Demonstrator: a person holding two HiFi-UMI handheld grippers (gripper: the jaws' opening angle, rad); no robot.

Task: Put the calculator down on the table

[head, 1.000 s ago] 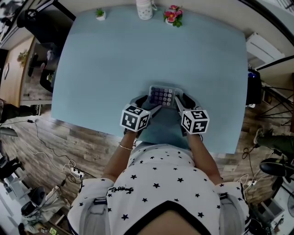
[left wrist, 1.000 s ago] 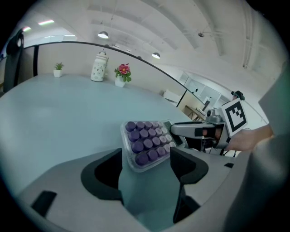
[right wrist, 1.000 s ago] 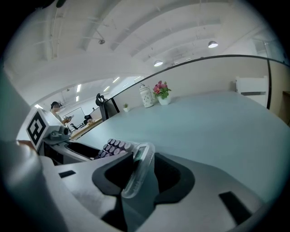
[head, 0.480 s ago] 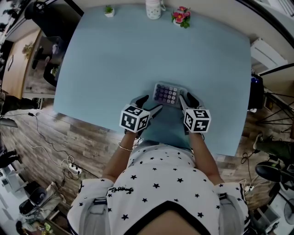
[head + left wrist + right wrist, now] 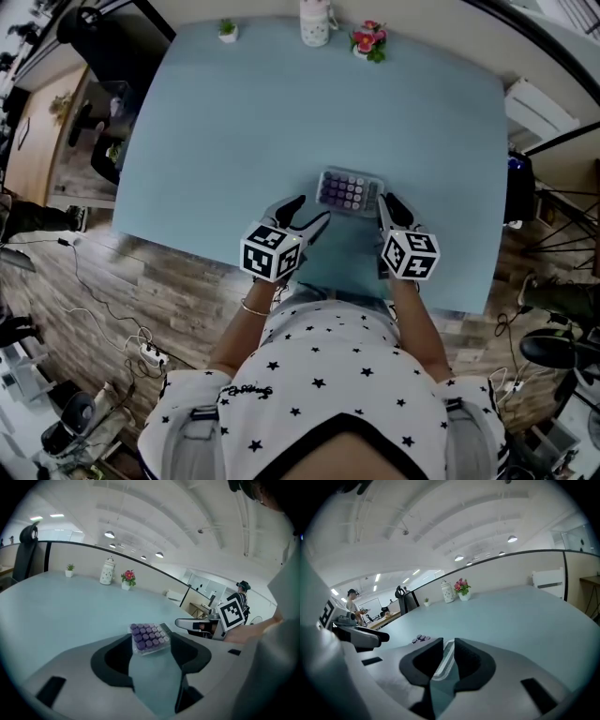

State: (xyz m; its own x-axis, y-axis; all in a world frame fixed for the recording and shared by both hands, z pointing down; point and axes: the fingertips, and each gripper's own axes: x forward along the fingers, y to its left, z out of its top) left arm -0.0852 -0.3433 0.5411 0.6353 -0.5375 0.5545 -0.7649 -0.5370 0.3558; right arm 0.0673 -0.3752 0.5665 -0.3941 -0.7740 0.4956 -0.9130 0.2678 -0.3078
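Over the last second the left tongs have drawn back from the calculator and now gape empty just short of it. The right tongs are clamped on its right rim. It sits low by the near edge of the desk, right of middle. I judge it as good as down, with only the right-side release left.

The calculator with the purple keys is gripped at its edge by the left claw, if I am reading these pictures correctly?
Not quite. The calculator with the purple keys is gripped at its edge by the right claw, as the right gripper view shows. The left claw is open and grips nothing.
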